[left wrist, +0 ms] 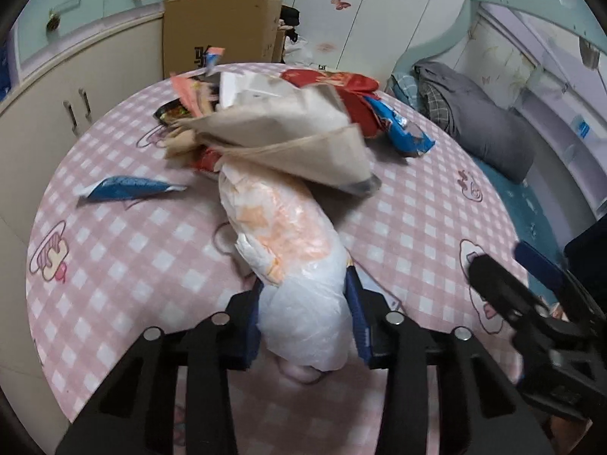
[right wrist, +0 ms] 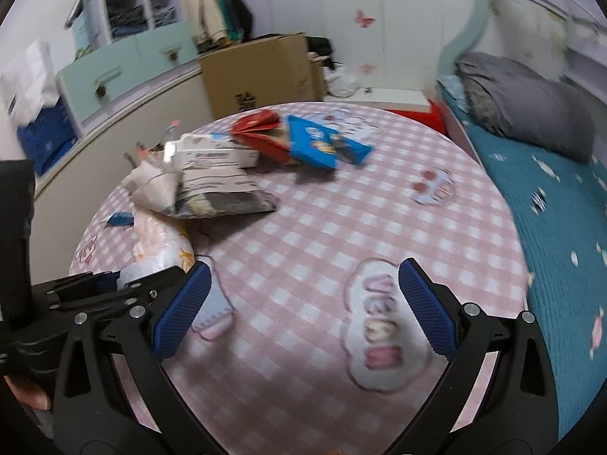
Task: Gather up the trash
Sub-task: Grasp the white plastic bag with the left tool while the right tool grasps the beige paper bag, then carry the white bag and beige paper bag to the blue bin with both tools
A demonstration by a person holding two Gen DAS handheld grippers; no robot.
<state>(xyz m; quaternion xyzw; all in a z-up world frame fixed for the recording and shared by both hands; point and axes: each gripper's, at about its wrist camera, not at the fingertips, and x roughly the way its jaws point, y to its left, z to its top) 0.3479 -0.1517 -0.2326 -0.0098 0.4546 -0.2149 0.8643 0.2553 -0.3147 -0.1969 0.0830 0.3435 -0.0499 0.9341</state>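
The left gripper [left wrist: 303, 322] is pinching the near end of a white plastic bag [left wrist: 299, 265], which is lying on the tabletop [left wrist: 132, 265] beneath the trash pile [left wrist: 288, 129]. The right gripper [right wrist: 303, 311], fingers spread and grasping nothing, is hovering nearby. Next it should probably be fetching the blue wrapper [right wrist: 322, 144] at the far side.

Support surface: round table covered by a pink-and-white checked cloth [left wrist: 125, 265] [right wrist: 303, 227] printed with cartoon motifs
Centre heap: beige crumpled paper bag [left wrist: 288, 140] [right wrist: 159, 189] lying on other wrappers; red glossy packet [left wrist: 341, 83] [right wrist: 261, 129] at the far side; blue snack wrapper [left wrist: 402, 129] [right wrist: 318, 144] touching the red packet
Near item: white translucent plastic bag with orange print [left wrist: 288, 235] [right wrist: 159, 250]; lying on the cloth, its far end under the beige bag
Separate item: small blue foil wrapper [left wrist: 125, 187] [right wrist: 119, 218]; flat on the cloth, left of the heap, apart from it
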